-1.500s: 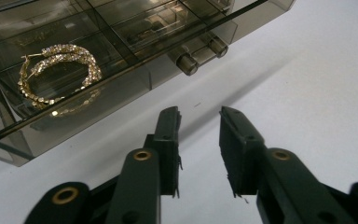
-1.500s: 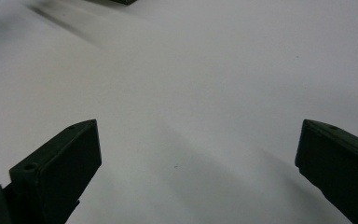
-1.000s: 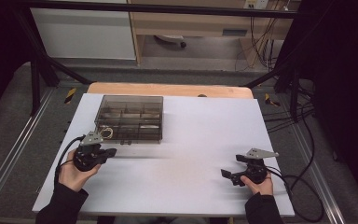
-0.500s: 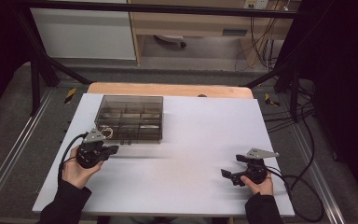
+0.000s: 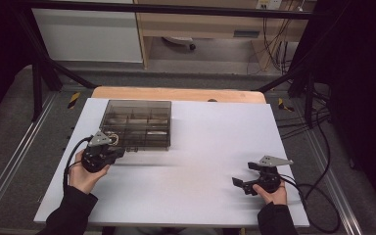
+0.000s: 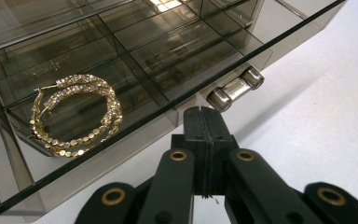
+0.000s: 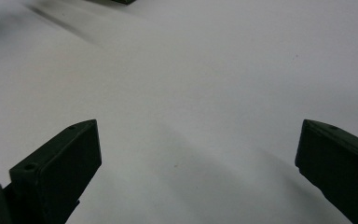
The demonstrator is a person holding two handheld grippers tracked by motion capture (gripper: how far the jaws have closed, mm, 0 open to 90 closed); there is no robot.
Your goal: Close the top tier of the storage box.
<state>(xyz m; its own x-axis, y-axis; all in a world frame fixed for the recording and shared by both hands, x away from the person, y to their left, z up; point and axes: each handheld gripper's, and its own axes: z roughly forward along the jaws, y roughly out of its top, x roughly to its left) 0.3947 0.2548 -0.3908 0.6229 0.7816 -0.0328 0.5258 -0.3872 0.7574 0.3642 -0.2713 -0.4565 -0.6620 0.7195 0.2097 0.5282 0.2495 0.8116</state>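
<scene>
Your left gripper [image 6: 204, 122] has its jaws pressed fully together w/ nothing between them, tips just below the near front edge of the smoked clear organiser box [image 6: 177, 51]. In the high view the left gripper [image 5: 113, 152] sits at the box's [image 5: 137, 122] near-left corner, on the left half of the white table [image 5: 200, 147]. Just past your tips, a short silver handle [image 6: 235, 87] sticks out from the box front, a bit to the right. Gold hoop earrings [image 6: 77, 114], studded w/ small stones, lie in a compartment at the near-left of the box, seen thru the lid, left of the tips and apart from them.

Your right gripper [image 7: 198, 154] is wide open, holding nothing, jaws over bare table. In the high view the right gripper [image 5: 245, 182] rests near the near-right of the table, well apart from the box, your hand [image 5: 270, 192] behind it.
</scene>
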